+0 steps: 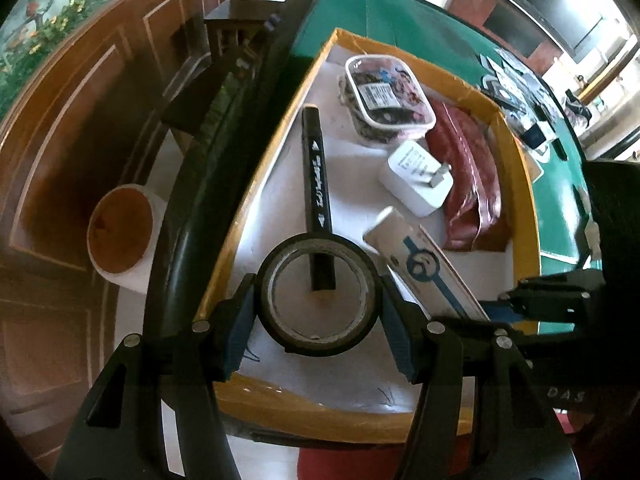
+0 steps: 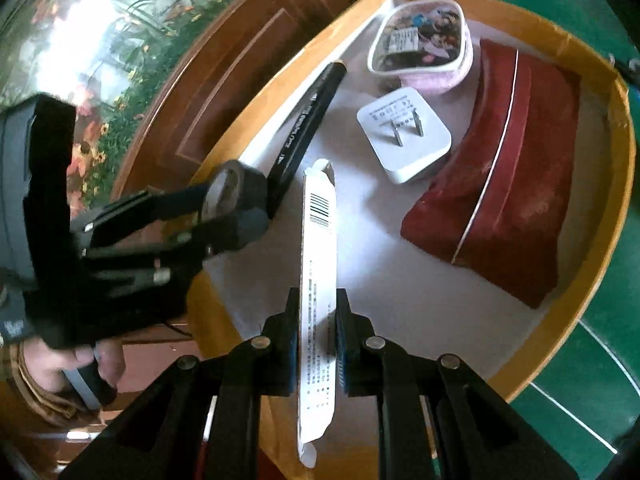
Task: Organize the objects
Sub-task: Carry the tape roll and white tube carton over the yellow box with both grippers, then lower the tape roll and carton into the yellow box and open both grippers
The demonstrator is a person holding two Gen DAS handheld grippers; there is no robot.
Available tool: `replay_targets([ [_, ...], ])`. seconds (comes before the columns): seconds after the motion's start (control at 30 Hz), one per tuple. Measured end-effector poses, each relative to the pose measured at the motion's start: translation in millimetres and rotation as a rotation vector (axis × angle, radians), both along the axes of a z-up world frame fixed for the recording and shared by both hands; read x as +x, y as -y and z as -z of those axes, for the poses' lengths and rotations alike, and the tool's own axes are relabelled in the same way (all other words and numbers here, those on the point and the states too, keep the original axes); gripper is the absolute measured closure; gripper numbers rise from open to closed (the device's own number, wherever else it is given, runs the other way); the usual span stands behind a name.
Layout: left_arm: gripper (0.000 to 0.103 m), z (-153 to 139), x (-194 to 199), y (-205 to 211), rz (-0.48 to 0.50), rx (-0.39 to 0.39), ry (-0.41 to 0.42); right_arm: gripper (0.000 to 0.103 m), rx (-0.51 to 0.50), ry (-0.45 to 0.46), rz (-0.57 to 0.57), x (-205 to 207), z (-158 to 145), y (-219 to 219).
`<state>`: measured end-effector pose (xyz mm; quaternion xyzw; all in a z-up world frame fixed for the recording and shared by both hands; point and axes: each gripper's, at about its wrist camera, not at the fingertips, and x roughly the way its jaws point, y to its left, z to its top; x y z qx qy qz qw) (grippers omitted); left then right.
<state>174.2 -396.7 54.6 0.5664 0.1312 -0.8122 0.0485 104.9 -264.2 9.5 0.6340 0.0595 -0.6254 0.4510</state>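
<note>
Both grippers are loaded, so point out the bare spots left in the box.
Free: white lining between the flat white packet, white plug adapter and dark red pouch, down to the near yellow wall. Crowded: far corner around the clear plastic tub and black marker.

A black tape roll [image 1: 318, 300] hangs over the yellow box [image 1: 516, 152], near its 6 o'clock edge. A flat white packet [image 2: 318, 280] stands on edge beside it, toward 3 o'clock. Inside lie a black marker [image 1: 316, 176], white plug [image 1: 416, 178], red pouch [image 1: 468, 176] and clear tub [image 1: 388, 92].
</note>
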Motion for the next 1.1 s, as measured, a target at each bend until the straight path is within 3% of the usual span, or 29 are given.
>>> replay_targets([
  [0.3, 0.044, 6.1, 1.7, -3.7, 0.007, -0.022, 0.019, 0.09, -0.033, 0.067, 0.026, -3.2, 8.4, 3.5],
  [0.97, 0.044, 5.3, 7.9, 1.0, -0.072, -0.031, 0.032, 0.089, -0.082, 0.08, 0.108, -22.7, 16.6, 17.6],
  [1.1, 0.042, -3.7, 7.4, -7.1, -0.044, -0.088, 0.026, 0.086, -0.089, 0.087, 0.119, -25.8, 12.9, 16.4],
])
